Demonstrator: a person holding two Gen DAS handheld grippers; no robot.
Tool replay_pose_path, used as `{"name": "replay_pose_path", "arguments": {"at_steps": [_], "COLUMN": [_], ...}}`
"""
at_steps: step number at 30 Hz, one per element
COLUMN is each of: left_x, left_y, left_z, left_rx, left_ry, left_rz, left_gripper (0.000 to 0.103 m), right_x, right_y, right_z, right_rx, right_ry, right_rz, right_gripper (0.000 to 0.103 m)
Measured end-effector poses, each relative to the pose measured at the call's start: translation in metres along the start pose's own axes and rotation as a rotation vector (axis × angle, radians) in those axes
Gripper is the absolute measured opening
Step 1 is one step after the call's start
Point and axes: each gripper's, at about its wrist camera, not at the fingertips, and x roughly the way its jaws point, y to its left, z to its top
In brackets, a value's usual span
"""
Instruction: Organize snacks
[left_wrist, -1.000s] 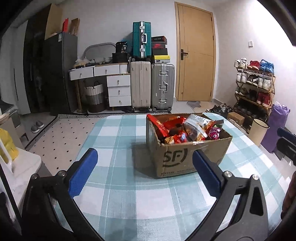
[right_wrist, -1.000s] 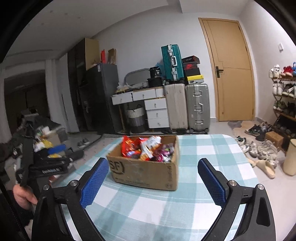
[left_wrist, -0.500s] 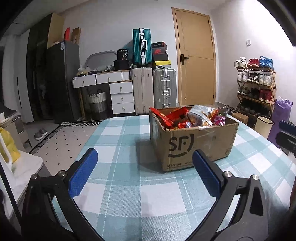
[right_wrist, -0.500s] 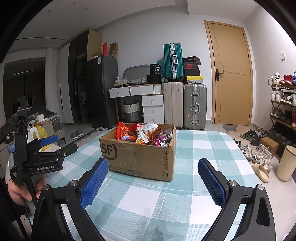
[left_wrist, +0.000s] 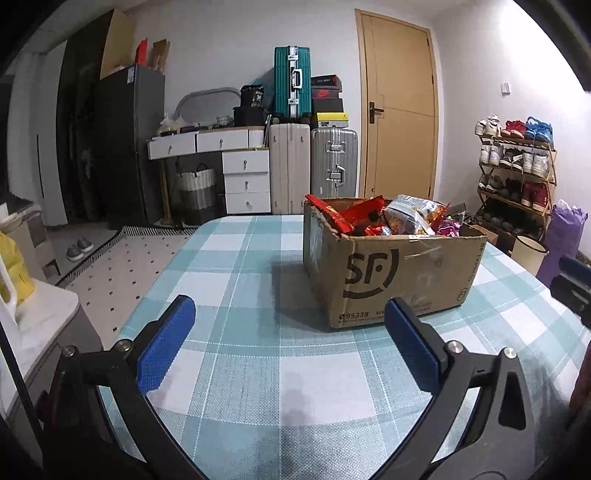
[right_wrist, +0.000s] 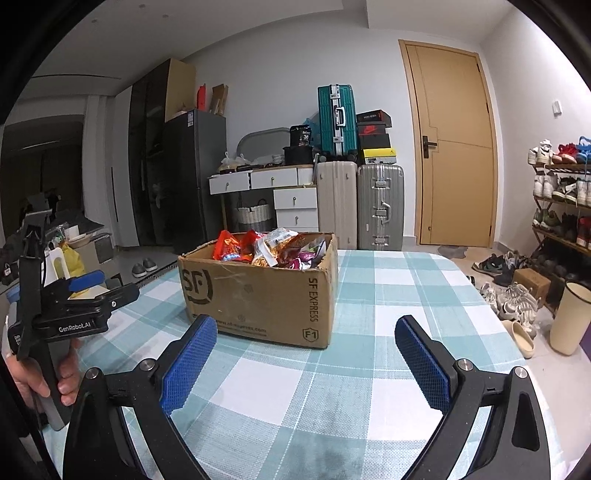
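Both grippers low over the checked table (left_wrist: 258, 369), spread wide, nothing held. Left gripper (left_wrist: 290, 332): cardboard box (left_wrist: 391, 273) ahead and right. Right gripper (right_wrist: 306, 354): box ahead, slightly left, looks about equally near, hard to call through fisheye. Snack packets (right_wrist: 273, 247) heaped inside.

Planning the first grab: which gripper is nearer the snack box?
Roughly equal, left perhaps slightly nearer. The left gripper faces the cardboard box from its front-left; the right gripper from its front-right. Both open, empty.
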Motion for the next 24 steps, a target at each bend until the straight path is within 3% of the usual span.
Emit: {"name": "replay_pose_path", "arguments": {"at_steps": [9, 24], "left_x": [-0.007, -0.012], "left_y": [-0.004, -0.003], "left_z": [-0.003, -0.004], "left_rx": [0.022, 0.023], "left_ry": [-0.046, -0.066], "left_rz": [-0.002, -0.001], "left_gripper": [0.102, 0.102], "right_x": [0.000, -0.006], "right_y": [0.000, 0.006], "right_z": [-0.003, -0.003], "right_rx": [-0.011, -0.045], "right_ry": [-0.020, -0.035], "right_rz": [-0.053, -0.050], "right_gripper": [0.102, 0.102]}}
